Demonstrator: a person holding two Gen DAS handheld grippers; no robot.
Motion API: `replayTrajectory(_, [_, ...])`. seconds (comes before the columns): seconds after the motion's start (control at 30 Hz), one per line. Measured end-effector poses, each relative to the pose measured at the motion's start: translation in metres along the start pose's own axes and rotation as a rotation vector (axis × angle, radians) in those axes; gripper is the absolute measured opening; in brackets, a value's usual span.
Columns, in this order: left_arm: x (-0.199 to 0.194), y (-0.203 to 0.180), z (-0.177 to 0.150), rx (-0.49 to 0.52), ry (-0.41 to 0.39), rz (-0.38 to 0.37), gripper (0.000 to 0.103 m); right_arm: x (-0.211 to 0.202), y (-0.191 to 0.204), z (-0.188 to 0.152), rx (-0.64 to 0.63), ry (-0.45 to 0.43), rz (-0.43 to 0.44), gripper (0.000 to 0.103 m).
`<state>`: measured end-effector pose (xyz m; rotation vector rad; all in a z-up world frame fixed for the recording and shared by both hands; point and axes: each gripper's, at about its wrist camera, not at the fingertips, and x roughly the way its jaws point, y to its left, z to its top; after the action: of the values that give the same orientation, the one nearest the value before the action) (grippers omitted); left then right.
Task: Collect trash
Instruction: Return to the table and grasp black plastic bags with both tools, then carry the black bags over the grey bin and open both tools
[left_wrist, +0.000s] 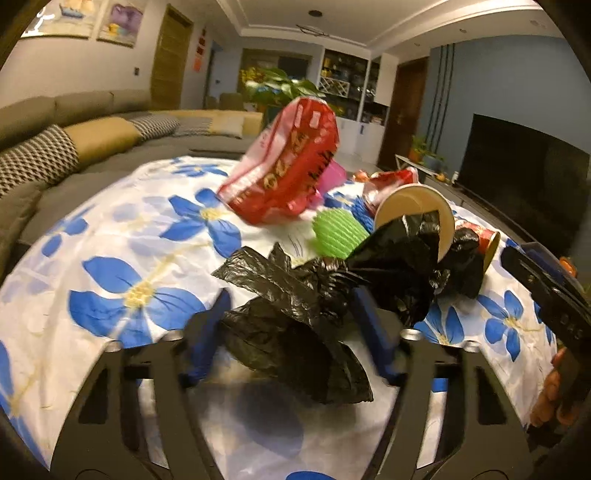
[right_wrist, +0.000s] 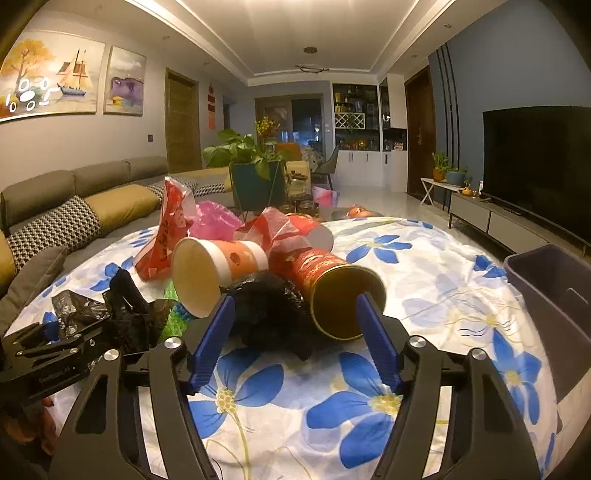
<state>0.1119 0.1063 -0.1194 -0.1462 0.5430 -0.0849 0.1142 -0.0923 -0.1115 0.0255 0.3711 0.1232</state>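
Observation:
A heap of trash lies on a table with a white cloth printed with blue flowers (left_wrist: 122, 266). My left gripper (left_wrist: 290, 301) is open, its blue fingers either side of a crumpled black plastic bag (left_wrist: 295, 332) that sits between them. Behind it lie a red snack bag (left_wrist: 288, 173), a green ribbed ball (left_wrist: 338, 230) and a paper cup (left_wrist: 413, 206). My right gripper (right_wrist: 295, 301) is open in front of another piece of black plastic (right_wrist: 273, 310), between a white and orange paper cup (right_wrist: 218, 269) and a red tube with a gold rim (right_wrist: 332, 291).
A dark grey bin (right_wrist: 550, 295) stands at the table's right edge. Red and pink plastic bags (right_wrist: 207, 221) lie behind the cups. A sofa (right_wrist: 74, 206) runs along the left, a TV (right_wrist: 539, 162) on the right. The left gripper's body shows in the right view (right_wrist: 55, 354).

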Motion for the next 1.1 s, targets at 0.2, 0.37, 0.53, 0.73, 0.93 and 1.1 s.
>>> replayTrajectory(0.2, [0.004,0.008,-0.003,-0.038,0.026,-0.041,0.002,0.014,0.009,-0.001,-0.005,0.023,0.020,0.059])
replayTrajectory(0.37, [-0.015,0.021,0.006,-0.098,-0.024,-0.042,0.000,0.025,0.015,0.001,-0.015,0.041,0.035,0.057])
replayTrajectory(0.53, [-0.039,0.026,0.020,-0.109,-0.100,-0.019,0.000,0.044,0.018,0.003,-0.020,0.088,0.045,0.039])
replayTrajectory(0.73, [-0.047,0.026,0.025,-0.102,-0.121,-0.008,0.000,0.047,0.018,0.000,-0.020,0.121,0.080,0.002])
replayTrajectory(0.93, [-0.051,0.017,0.027,-0.077,-0.135,0.008,0.000,0.012,0.009,0.005,-0.011,0.076,0.142,0.001])
replayTrajectory(1.1, [-0.055,0.011,0.030,-0.061,-0.142,0.004,0.000,-0.020,0.006,0.009,-0.013,0.036,0.194,0.001])
